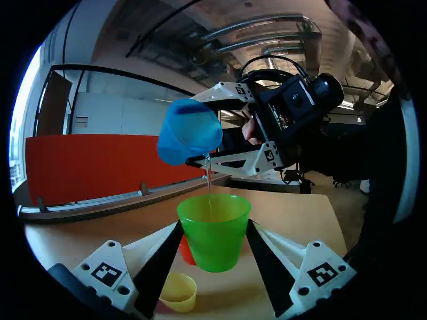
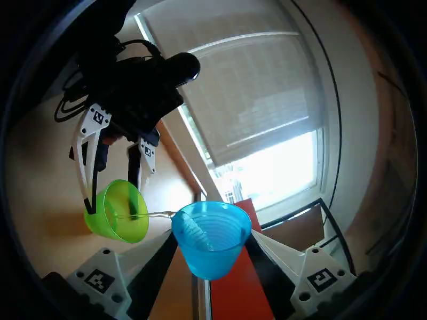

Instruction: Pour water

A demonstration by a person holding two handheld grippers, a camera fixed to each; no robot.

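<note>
- The light wooden worktop (image 1: 299, 213) lies under both cups. The pour takes place over its middle, back from the near edge.
- The right tongs (image 2: 212, 237) are closed narrowly on the blue ribbed plastic cup (image 2: 212, 240), with one finger on each side of its wall. They hold it high and tip it far over.
- The left tongs (image 1: 213, 226) clamp the translucent green plastic cup (image 1: 214, 234) upright, mouth open to the ceiling. I cannot tell whether its base rests on the worktop.
- The key relation is that the blue cup's lowest lip hangs straight above the green mouth, well apart from it. Its long axis leans towards level. Judging by this, any further tilt should keep that lip over the centre of the green cup.
- A thin stream of water (image 1: 208, 181) falls from the blue lip into the green cup, so pouring is under way.
- A small yellow plastic cup (image 1: 179, 290) stands by the near edge, with a red cup (image 1: 187, 255) just behind the green one.
</note>
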